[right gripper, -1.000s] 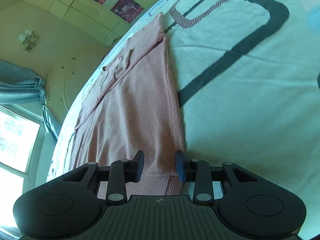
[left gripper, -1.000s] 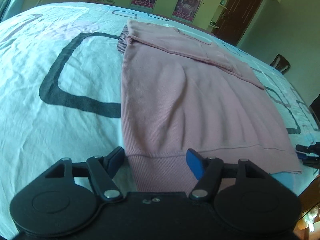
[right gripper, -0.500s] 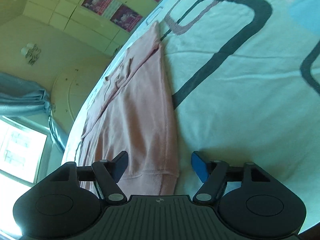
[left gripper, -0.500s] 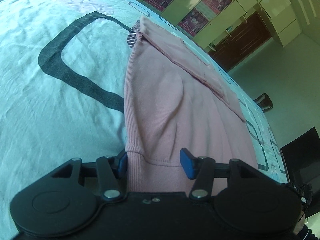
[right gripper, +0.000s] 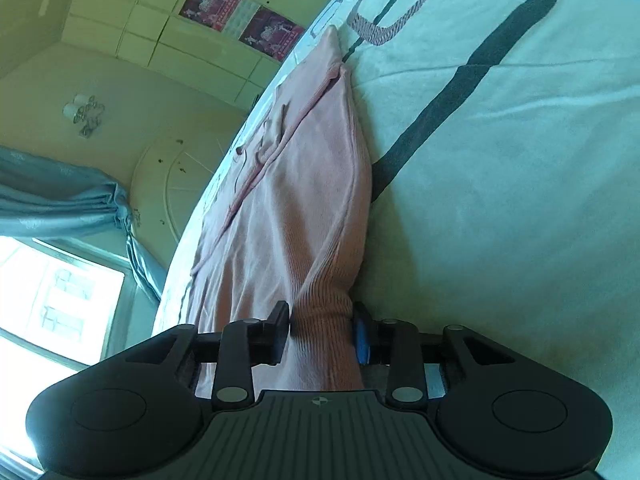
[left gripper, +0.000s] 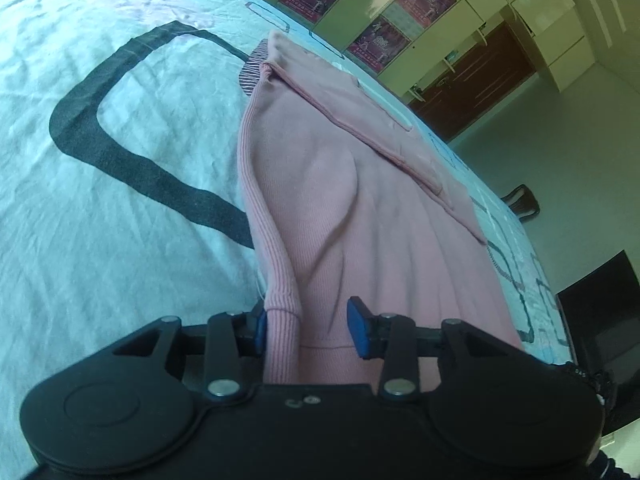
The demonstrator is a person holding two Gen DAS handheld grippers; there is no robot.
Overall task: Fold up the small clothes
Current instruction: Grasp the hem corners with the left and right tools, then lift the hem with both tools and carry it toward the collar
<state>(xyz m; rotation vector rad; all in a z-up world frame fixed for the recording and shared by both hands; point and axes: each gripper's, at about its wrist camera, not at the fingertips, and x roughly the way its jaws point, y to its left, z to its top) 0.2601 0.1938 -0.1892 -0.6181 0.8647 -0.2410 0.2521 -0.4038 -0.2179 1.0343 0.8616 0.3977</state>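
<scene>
I have the pink top (left gripper: 360, 216) lying flat on the bed (left gripper: 100, 200), its long axis running straight away from both cameras toward the far wall with the posters (left gripper: 384, 20). The hem end is nearest me, and that is where both hands are working.

In the left wrist view, the left gripper (left gripper: 306, 326) sits on the top's left corner. Its jaws are closing, with the ribbed hem band between them. One of the fingers (left gripper: 261, 330) is already against the folded side edge; the other blue pad stands apart from the cloth, so I would not call this a grip yet.

In the right wrist view, the right gripper (right gripper: 322, 330) is at the opposite hem corner. Its jaws are closing too, and here the bunched ribbing fills the gap, with the fingers (right gripper: 362, 334) touching it on both sides. I read that as pinched, or very nearly.

What matters for the coming move, as I judge it: both corners lie directly ahead of the fingers, on the near edge, and the body of the top stretches away along the line the grippers point. So a fold of hem toward collar would mean lifting both corners together and carrying them forward along that axis. Neither hand looks nearer to the far end; they flank the hem evenly.

If the left pinch lags, that side could slip and skew the fold.
</scene>
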